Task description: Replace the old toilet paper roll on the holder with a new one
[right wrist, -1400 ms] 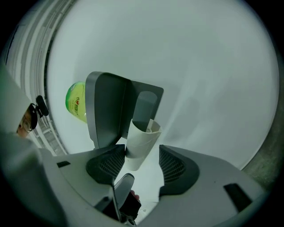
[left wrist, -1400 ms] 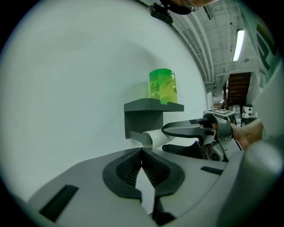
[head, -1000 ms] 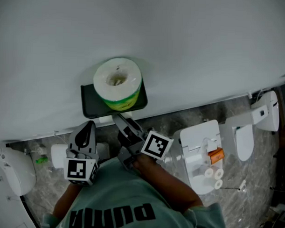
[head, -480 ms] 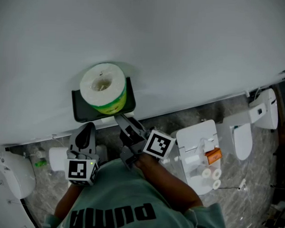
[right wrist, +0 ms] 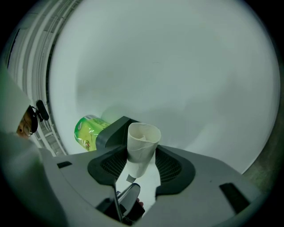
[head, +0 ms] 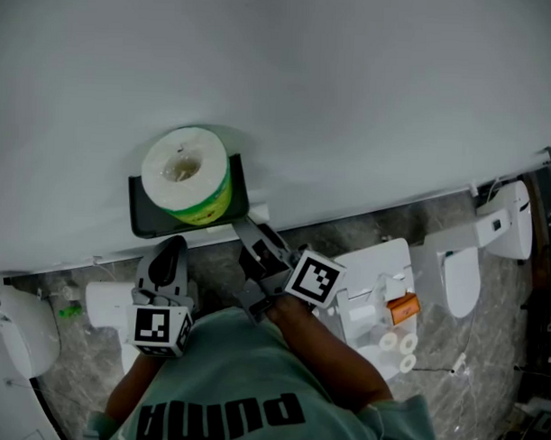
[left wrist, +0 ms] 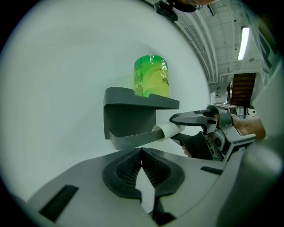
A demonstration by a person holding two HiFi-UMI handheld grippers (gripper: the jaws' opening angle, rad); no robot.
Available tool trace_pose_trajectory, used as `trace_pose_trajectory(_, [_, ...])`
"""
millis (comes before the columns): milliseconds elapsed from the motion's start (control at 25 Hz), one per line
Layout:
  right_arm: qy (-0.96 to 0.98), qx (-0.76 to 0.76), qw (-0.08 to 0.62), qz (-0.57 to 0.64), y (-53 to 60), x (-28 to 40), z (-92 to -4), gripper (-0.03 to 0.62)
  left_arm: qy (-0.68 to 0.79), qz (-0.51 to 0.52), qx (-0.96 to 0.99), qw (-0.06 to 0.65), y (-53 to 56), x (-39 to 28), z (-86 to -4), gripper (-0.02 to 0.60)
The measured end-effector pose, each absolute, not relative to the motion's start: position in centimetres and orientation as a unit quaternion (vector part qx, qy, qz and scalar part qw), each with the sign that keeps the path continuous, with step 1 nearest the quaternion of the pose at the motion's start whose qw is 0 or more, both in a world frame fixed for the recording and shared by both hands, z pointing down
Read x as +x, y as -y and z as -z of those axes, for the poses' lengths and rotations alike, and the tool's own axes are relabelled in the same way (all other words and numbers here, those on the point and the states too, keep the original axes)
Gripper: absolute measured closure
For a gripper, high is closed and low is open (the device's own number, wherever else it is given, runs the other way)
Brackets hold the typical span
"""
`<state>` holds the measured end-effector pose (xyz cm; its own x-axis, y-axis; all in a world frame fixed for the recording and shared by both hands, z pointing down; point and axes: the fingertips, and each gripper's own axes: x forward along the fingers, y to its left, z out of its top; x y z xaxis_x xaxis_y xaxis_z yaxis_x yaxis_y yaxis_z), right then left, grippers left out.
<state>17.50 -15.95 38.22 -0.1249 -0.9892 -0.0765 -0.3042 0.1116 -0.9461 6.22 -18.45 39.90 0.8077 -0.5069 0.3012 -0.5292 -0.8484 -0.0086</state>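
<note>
The cardboard tube [right wrist: 143, 144] is being pinched by the level right tool [right wrist: 141, 165] beside the holder [left wrist: 133, 111]; the left tool [left wrist: 142, 153], pressed together, is being pointed slightly downward. The new roll [left wrist: 151, 75] is being borne atop the holder.

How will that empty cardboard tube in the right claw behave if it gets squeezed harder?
Probably soft: the cardboard tube looks pinched out of round where the right claw presses it, so more force may crush it. It's thin-walled and hollow, so likely very light. Set down on its side, it would probably roll.
</note>
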Motion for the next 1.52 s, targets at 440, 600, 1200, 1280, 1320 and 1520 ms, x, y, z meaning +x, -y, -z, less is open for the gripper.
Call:
trace_pose_trajectory(440, [-0.614,-0.540,0.410,0.404,14.0,21.0,-37.8,0.388,0.266,-0.136,0.954,0.034,17.5,8.4,-39.7,0.577])
trace_pose_trajectory(600, [-0.607,-0.553,0.413,0.395,13.1,22.0,-37.7,0.388,0.260,-0.134,0.956,0.032,17.2,9.0,-39.6,0.577])
trace_pose_trajectory(1200, [-0.586,-0.602,0.415,0.349,9.0,22.1,-36.4,0.388,0.224,-0.135,0.964,0.037,16.0,9.1,-39.9,0.577])
trace_pose_trajectory(1280, [-0.590,-0.610,0.406,0.339,8.7,21.7,-35.9,0.388,0.218,-0.137,0.966,0.036,15.9,8.9,-40.0,0.577])
trace_pose_trajectory(1320, [-0.593,-0.614,0.399,0.335,8.6,21.4,-35.7,0.388,0.214,-0.137,0.966,0.036,15.8,8.9,-40.0,0.577])
trace_pose_trajectory(1520, [-0.611,-0.640,0.347,0.312,7.9,19.3,-34.5,0.388,0.202,-0.132,0.970,0.042,15.4,8.2,-40.3,0.577])
